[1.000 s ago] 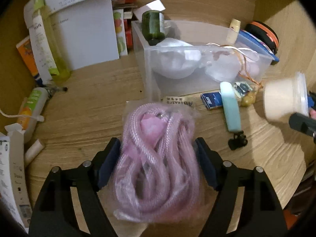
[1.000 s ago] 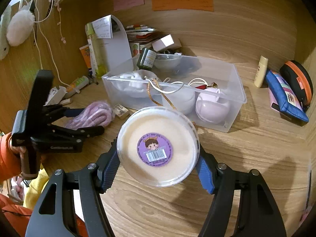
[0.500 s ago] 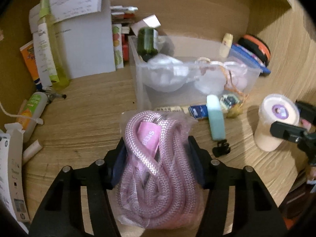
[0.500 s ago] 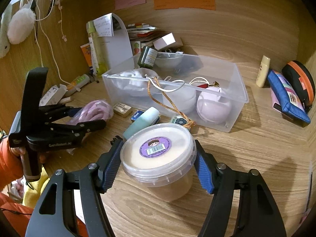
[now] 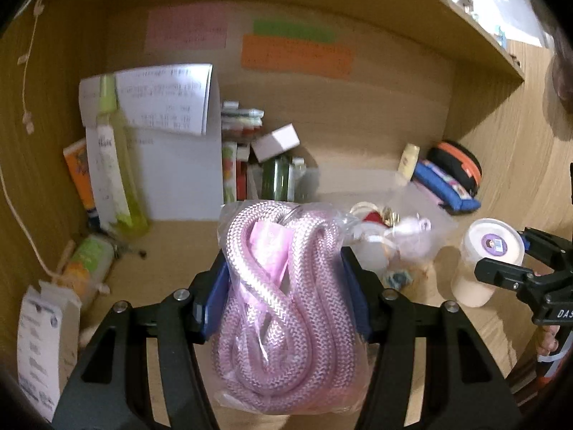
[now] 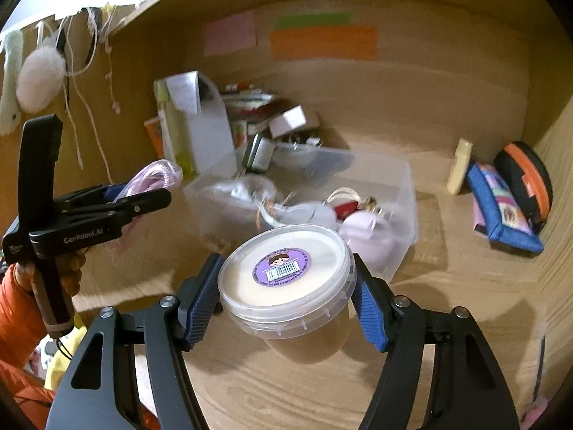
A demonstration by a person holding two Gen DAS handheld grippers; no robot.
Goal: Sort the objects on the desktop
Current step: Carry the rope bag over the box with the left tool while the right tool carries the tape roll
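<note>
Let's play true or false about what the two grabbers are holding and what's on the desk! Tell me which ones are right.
1. The left gripper holds a bagged pink rope. True.
2. The right gripper holds a green bottle. False: it clamps a lidded tub of creamy stuff.
3. The tub's lid has a purple sticker. True.
4. The clear plastic box is empty. False: several things lie inside it.
5. A blue pouch lies on the desk to the right of the box. True.
</note>
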